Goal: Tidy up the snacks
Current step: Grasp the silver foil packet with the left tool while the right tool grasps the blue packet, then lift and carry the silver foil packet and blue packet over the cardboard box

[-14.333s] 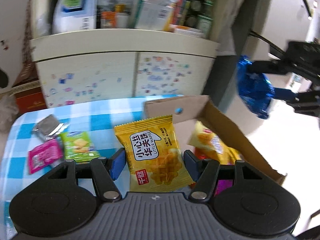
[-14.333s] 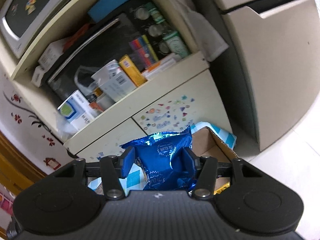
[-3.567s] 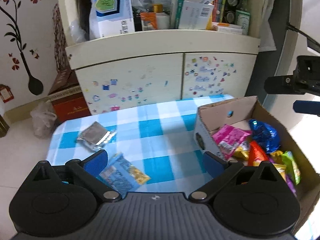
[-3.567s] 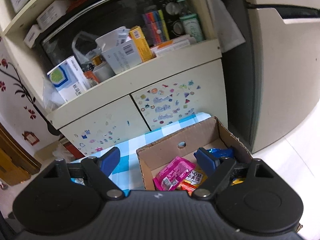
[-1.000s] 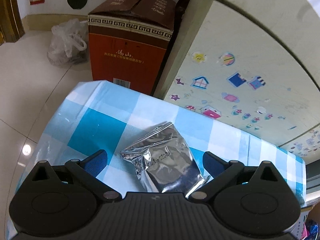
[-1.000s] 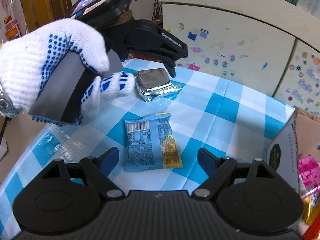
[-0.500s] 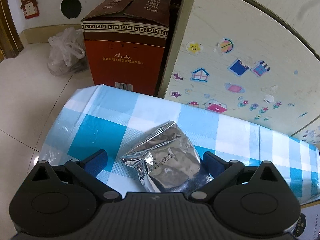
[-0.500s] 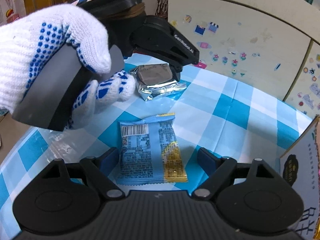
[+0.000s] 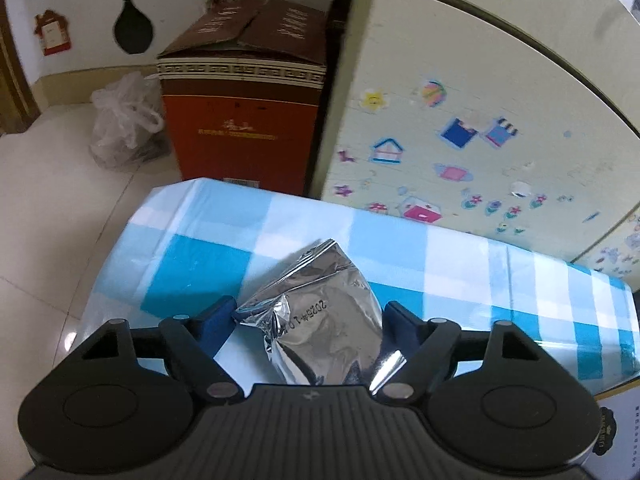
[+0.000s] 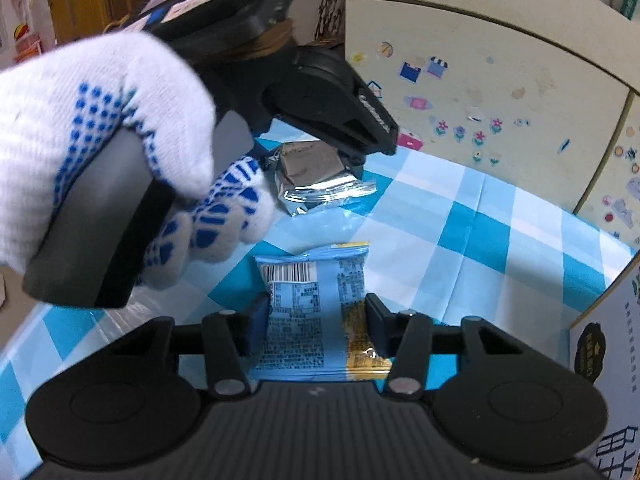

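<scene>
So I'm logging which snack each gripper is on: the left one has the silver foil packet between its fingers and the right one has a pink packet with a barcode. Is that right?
Not quite. The right gripper is closed on a light blue packet with a barcode, not a pink one, as the right wrist view shows. The left gripper does have the silver foil packet between its fingers.
</scene>
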The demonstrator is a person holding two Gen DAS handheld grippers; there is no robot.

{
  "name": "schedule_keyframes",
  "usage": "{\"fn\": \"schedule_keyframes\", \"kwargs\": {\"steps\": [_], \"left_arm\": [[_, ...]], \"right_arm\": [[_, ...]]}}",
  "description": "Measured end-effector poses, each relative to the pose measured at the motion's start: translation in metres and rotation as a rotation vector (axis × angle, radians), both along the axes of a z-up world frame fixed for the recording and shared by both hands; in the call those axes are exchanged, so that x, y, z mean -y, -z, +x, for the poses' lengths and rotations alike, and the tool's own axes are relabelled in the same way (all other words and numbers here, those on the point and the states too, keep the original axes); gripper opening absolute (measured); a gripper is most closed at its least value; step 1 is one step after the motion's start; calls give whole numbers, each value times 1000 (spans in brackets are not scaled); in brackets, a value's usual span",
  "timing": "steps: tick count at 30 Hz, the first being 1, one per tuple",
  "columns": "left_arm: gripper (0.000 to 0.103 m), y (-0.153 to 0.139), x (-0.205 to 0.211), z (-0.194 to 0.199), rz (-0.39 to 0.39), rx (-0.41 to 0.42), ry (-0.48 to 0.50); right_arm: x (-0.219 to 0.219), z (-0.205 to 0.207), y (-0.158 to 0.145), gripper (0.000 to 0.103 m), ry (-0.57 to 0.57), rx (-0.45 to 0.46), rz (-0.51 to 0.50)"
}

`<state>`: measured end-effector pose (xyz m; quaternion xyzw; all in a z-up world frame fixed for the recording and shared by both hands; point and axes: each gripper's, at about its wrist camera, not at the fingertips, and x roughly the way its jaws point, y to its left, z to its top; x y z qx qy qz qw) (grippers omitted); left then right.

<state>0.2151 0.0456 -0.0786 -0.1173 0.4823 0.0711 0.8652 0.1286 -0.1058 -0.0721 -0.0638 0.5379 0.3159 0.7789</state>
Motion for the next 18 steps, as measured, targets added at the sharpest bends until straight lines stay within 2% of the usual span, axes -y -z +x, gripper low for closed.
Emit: {"fn": "schedule_keyframes", "kwargs": {"steps": [5, 18], "left_arm": [[83, -7, -12, -6, -25, -4, -43], [82, -44, -11, -35, 88, 47, -18]], "right_arm": [[-3, -1, -10, 50, 5, 13, 8], [2, -9, -39, 51, 39, 76, 21]]}}
